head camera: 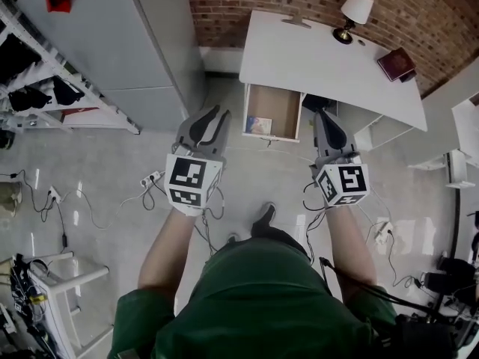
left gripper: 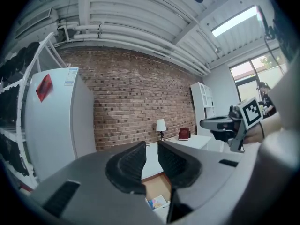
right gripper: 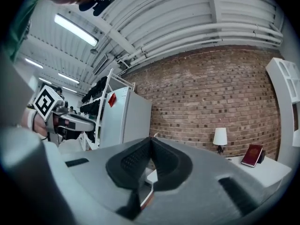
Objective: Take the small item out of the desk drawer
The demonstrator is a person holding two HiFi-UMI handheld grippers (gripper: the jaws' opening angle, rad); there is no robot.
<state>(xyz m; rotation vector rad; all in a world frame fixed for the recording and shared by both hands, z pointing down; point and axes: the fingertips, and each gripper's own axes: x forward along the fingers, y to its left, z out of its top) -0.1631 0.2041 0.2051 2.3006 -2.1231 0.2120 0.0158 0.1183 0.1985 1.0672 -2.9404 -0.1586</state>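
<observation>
Brick back wall, grey floor, white desk (head camera: 322, 58) with its drawer (head camera: 273, 111) pulled out toward the person. Left gripper (head camera: 212, 117): jaws narrowly apart, nothing between the pads. Right gripper (head camera: 328, 118): tips together, empty. Both hang over the floor, short of the drawer front, left one nearer its left edge. Small item (head camera: 258, 126), flat and colourful, lies on the drawer bottom in the near left corner, close against the walls. Risks, as judged: the left gap looks too narrow to straddle it, and a flat piece may slide or be pushed into the corner instead of lifting; tips could strike the drawer front on the way down; the closed right gripper can't help until opened. Cables (head camera: 150, 182) on the floor near the feet could snag.
</observation>
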